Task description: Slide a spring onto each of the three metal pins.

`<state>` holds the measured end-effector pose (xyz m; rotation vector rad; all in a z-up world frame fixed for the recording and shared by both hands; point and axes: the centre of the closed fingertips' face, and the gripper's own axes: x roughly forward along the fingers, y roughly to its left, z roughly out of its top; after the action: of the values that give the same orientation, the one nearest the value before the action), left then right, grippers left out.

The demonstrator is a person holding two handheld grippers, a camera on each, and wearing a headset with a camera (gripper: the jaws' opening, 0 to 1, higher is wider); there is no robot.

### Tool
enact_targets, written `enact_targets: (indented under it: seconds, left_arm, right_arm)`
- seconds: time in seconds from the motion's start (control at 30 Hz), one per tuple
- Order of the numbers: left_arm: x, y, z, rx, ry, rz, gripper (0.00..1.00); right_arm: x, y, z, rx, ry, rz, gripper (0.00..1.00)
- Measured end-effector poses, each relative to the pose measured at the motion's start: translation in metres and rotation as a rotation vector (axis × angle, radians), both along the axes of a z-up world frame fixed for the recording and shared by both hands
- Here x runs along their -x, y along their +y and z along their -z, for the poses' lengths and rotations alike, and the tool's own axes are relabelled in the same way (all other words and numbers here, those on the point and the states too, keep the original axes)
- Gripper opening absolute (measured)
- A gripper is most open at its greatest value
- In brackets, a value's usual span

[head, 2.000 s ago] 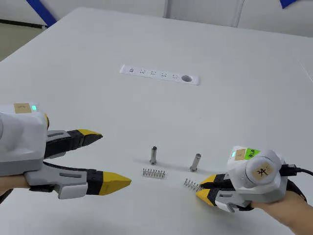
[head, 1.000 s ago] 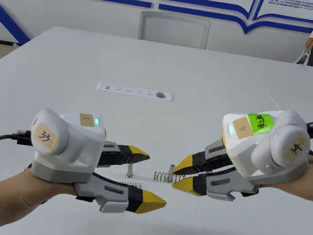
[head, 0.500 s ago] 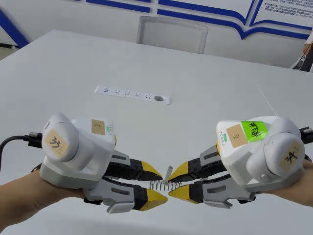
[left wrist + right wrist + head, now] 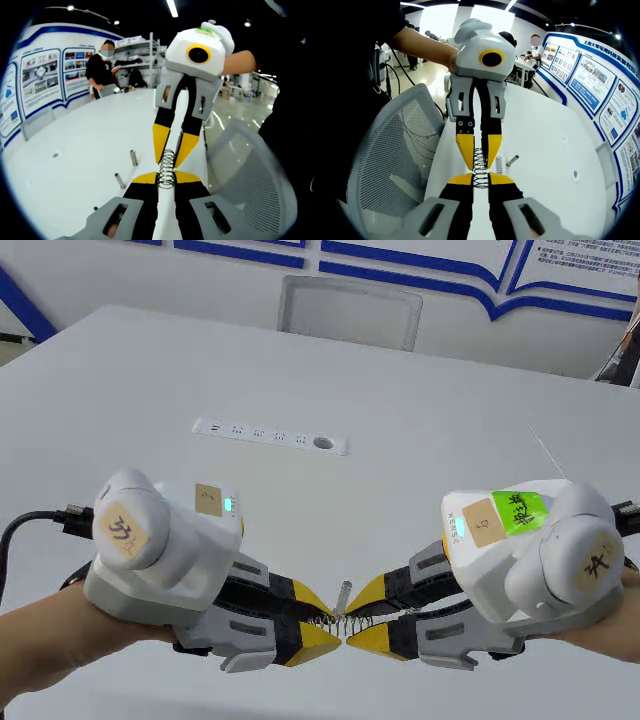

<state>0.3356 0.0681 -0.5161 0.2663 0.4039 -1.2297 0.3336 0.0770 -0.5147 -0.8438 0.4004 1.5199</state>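
Yellow-tipped black jaws of the left gripper (image 4: pixel 328 627) are pinched on one end of a small coiled steel spring (image 4: pixel 166 167). The matching jaws of the right gripper (image 4: pixel 355 625) clamp its other end, so the spring spans the narrow gap between the two sets of tips, at 6 o'clock in the head view. Just beyond the tips, at 12 o'clock from them, a short silver metal pin (image 4: pixel 343 594) stands upright on the white tabletop (image 4: pixel 450 440). In the left gripper view two such pins stand at about 9 o'clock from the spring. In the right gripper view a second spring (image 4: pixel 499 164) lies on the table at 2 o'clock from the held one, just beside a pin whose stance I cannot tell. The near table edge runs close beside the jaws, at 3 o'clock in the left gripper view, with a white mesh chair (image 4: pixel 250 175) beyond it. The far side is wide bare tabletop. A white power strip (image 4: pixel 270 435) lies well apart at 11 o'clock in the head view, and a grey chair back (image 4: pixel 350 305) stands at the far edge at 12 o'clock. A black cable (image 4: pixel 30 530) trails from the left gripper at 9 o'clock. Each gripper housing carries tan stickers with handwritten marks, and the right one also has a green sticker (image 4: pixel 520 508); none can be read. Blue-and-white wall posters (image 4: pixel 580 75) show print too small to read, and a person (image 4: pixel 102 65) stands far off beside them.
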Motion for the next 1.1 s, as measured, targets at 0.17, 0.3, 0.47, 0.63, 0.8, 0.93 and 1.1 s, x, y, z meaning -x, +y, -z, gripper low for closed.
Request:
enact_targets:
  seconds: [0.17, 0.3, 0.47, 0.63, 0.8, 0.93, 1.1]
  left_arm:
    - [-0.001, 0.002, -0.002, 0.003, -0.015, -0.003, 0.10]
    - [0.000, 0.004, -0.004, 0.004, -0.020, 0.004, 0.10]
    - [0.001, 0.005, -0.006, 0.008, -0.023, 0.004, 0.10]
    - [0.001, 0.004, -0.007, 0.015, -0.025, 0.011, 0.10]
    - [0.003, 0.003, -0.006, 0.012, -0.027, 0.023, 0.10]
    - [0.003, 0.003, -0.006, 0.012, -0.032, 0.022, 0.10]
    - [0.001, 0.004, -0.006, 0.011, -0.038, 0.016, 0.10]
  right_arm:
    - [-0.002, 0.001, -0.002, -0.023, 0.004, 0.004, 0.12]
    - [-0.007, -0.003, 0.003, -0.005, 0.006, 0.017, 0.17]
    - [-0.005, -0.003, 0.001, -0.042, 0.060, 0.040, 0.15]
    - [-0.003, -0.003, 0.000, -0.054, 0.088, 0.041, 0.12]
    - [0.001, -0.004, -0.004, -0.064, 0.117, 0.036, 0.11]
    - [0.001, -0.003, -0.010, -0.096, 0.146, 0.049, 0.11]
    - [0.002, 0.000, -0.018, -0.127, 0.162, 0.046, 0.11]
